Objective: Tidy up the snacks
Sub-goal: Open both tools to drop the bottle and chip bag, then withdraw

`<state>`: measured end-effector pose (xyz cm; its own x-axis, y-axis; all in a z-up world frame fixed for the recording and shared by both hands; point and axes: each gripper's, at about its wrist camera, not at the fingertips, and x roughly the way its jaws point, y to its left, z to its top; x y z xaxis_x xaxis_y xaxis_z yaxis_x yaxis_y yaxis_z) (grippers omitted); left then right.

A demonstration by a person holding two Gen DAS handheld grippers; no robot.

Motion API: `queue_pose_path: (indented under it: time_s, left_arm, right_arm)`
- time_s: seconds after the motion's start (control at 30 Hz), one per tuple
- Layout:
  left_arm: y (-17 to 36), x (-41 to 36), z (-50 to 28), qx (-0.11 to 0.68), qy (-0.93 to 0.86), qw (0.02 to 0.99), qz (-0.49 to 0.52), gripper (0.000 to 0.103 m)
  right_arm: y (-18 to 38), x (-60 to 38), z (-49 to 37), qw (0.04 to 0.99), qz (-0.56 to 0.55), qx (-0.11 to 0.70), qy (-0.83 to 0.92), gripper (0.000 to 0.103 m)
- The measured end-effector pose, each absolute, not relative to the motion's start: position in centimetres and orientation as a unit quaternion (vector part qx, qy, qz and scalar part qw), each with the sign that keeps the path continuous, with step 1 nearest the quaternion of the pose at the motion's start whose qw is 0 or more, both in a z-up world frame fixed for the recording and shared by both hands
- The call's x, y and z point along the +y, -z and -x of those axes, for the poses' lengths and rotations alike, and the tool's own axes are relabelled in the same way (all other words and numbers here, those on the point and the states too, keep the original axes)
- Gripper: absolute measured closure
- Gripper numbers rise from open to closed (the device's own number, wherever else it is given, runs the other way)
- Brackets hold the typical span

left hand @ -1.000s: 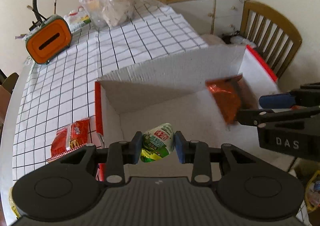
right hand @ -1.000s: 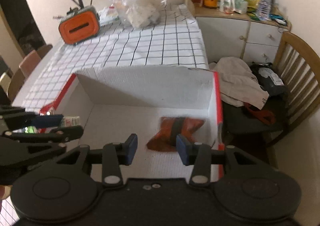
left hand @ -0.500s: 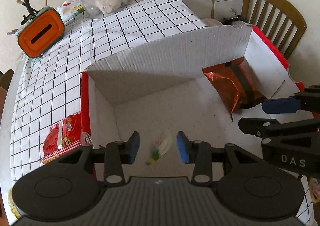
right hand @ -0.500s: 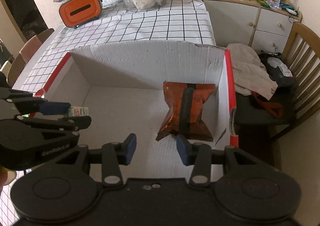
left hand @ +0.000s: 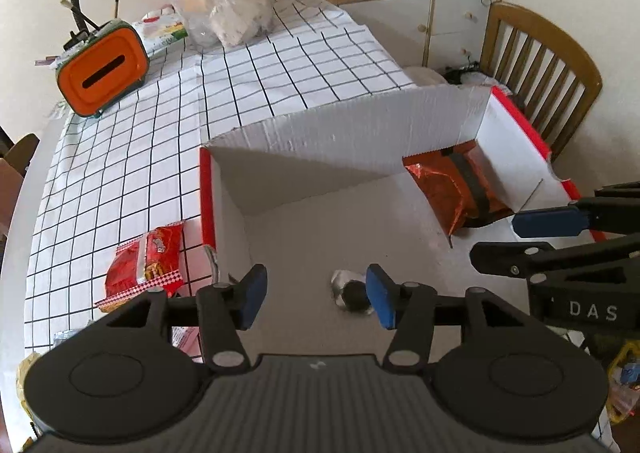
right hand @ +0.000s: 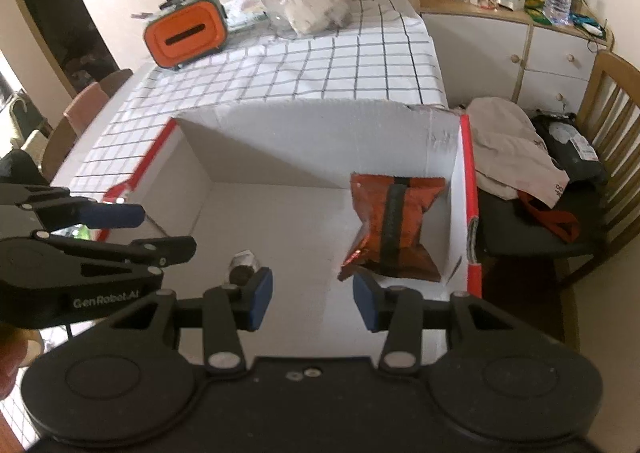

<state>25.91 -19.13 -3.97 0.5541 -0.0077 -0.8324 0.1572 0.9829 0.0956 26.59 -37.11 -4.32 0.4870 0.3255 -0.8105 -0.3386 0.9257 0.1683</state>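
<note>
Now that its jaws have just been opening, the left gripper [left hand: 316, 297] is hanging empty over the box [left hand: 340, 133]; the small snack [left hand: 351, 295] is lying on the near floor, leaving the red packet [left hand: 146, 263] outside left, while the right gripper [right hand: 313, 303] is hovering narrow, empty.

Left gripper [left hand: 314, 295] opened; its snack pouch [left hand: 350, 290] apparently dropped into box [left hand: 352, 133].

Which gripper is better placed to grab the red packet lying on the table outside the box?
Left. The left gripper is open and empty beside the red packet; the box separates the right gripper from it.
</note>
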Motion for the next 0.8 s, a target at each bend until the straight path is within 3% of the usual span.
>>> queue_pose_path:
  time_s: [0.53,0.7,0.8]
  left_arm:
    - [0.3,-15.8,-20.9,0.416,0.040,0.907,-0.055,0.040]
    - [-0.6,-14.0,-19.0,0.396,0.038,0.916,-0.047,0.028]
    - [-1.0,-13.0,-17.9,0.384,0.033,0.921,-0.048,0.027]
  right_arm:
    - [0.6,-34.7,-23.1,0.878,-0.004,0.425,-0.218,0.058]
    - [-0.2,-33.3,-21.6,0.881,-0.010,0.415,-0.227,0.057]
    - [-0.6,-32.2,-20.7,0.883,-0.005,0.408,-0.231,0.052]
